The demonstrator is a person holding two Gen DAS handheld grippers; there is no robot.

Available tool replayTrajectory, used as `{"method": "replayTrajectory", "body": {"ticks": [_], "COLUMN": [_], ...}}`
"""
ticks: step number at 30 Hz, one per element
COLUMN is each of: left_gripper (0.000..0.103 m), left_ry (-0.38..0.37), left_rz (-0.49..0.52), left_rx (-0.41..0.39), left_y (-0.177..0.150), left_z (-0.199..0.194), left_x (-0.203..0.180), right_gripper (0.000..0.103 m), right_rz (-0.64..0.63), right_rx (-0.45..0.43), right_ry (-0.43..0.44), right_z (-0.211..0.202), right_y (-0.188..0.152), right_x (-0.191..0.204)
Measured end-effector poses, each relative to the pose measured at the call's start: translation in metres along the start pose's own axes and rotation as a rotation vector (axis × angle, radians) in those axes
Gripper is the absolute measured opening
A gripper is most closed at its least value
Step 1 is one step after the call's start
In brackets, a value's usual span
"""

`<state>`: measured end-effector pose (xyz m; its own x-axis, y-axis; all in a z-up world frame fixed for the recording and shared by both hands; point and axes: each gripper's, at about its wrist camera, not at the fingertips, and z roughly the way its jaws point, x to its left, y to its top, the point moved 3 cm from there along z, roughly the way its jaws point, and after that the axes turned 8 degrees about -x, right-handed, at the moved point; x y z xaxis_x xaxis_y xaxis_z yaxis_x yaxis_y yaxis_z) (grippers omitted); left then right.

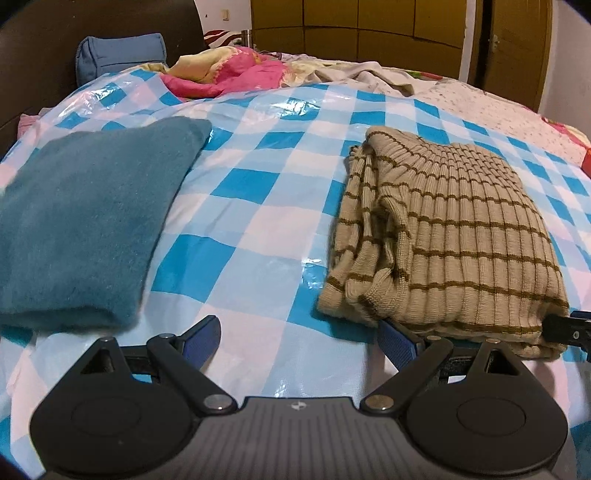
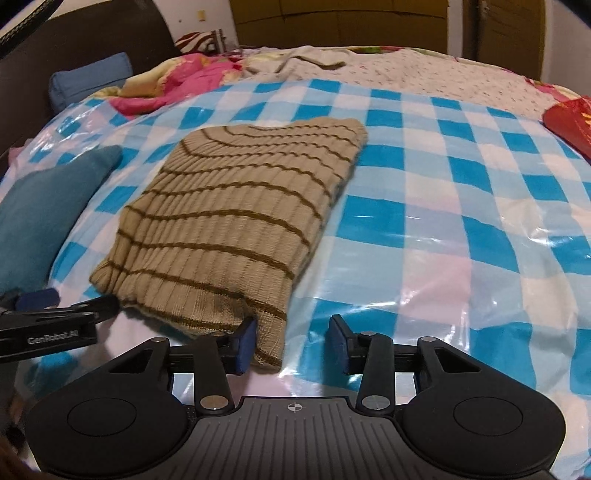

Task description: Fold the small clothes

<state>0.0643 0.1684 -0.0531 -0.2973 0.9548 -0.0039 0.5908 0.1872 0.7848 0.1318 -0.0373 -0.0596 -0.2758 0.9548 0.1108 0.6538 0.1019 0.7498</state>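
A beige ribbed sweater with brown stripes [image 1: 447,236] lies folded on the blue-and-white checked plastic sheet [image 1: 273,206]; it also shows in the right wrist view [image 2: 236,221]. A folded teal garment [image 1: 85,229] lies to its left and shows in the right wrist view [image 2: 48,206]. My left gripper [image 1: 299,339] is open, its right finger at the sweater's near left corner. My right gripper [image 2: 293,341] is open, its left finger touching the sweater's near right corner. The left gripper shows at the left edge of the right wrist view [image 2: 55,325].
Crumpled pink and yellow bedding [image 1: 229,70] and a beige cloth [image 1: 351,74] lie at the far side of the bed. A blue pillow [image 1: 118,55] leans on the dark headboard. A red packet [image 2: 572,125] lies at the right. A wooden wardrobe [image 1: 369,26] stands behind.
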Motion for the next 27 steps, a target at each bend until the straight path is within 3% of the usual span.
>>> {"method": "replayTrajectory", "body": {"ticks": [8, 15, 27], "left_gripper": [0.102, 0.102, 0.102], "left_ry": [0.012, 0.033, -0.026], "left_rz": [0.024, -0.036, 0.073], "left_rx": [-0.016, -0.004, 0.012], "left_y": [-0.001, -0.002, -0.009], "left_z": [-0.002, -0.001, -0.017], "left_x": [-0.003, 0.006, -0.021], "right_gripper": [0.040, 0.041, 0.045], "right_rz": [0.000, 0.016, 0.023], "right_rx": [0.010, 0.005, -0.088], "right_ry": [-0.021, -0.037, 0.000], "right_z": [0.002, 0.000, -0.038], "right_y": [0.000, -0.002, -0.018], "right_x": [-0.002, -0.007, -0.003]}}
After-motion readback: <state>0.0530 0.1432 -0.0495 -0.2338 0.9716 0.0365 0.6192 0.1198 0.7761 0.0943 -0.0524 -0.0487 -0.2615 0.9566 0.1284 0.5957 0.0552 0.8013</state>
